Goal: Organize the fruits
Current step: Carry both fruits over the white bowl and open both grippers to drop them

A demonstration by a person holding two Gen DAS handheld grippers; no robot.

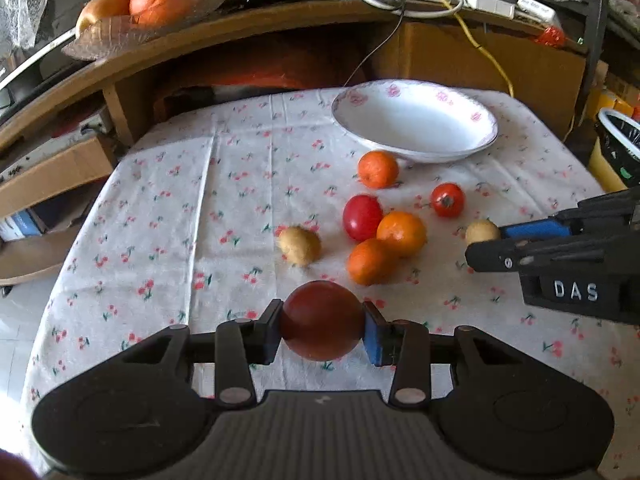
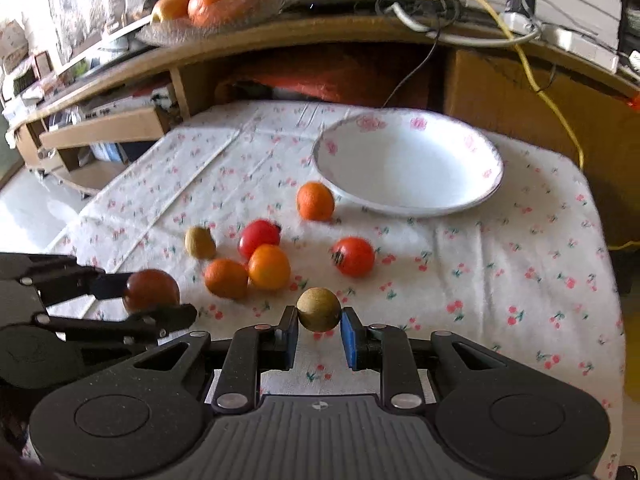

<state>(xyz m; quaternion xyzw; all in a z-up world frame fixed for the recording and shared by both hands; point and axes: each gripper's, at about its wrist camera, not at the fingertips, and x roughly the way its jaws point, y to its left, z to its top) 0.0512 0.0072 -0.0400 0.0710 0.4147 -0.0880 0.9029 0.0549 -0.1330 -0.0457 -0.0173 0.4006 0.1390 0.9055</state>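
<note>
Between the tools and the empty white floral bowl (image 1: 416, 120) on the desk lie three oranges (image 1: 401, 233), two red tomatoes (image 1: 362, 217) and a tan fruit (image 1: 300, 245). The left tool (image 1: 323, 330) pinches a dark red tomato (image 1: 322, 320); the right tool (image 2: 319, 334) pinches a small brownish fruit (image 2: 319, 309).
</note>
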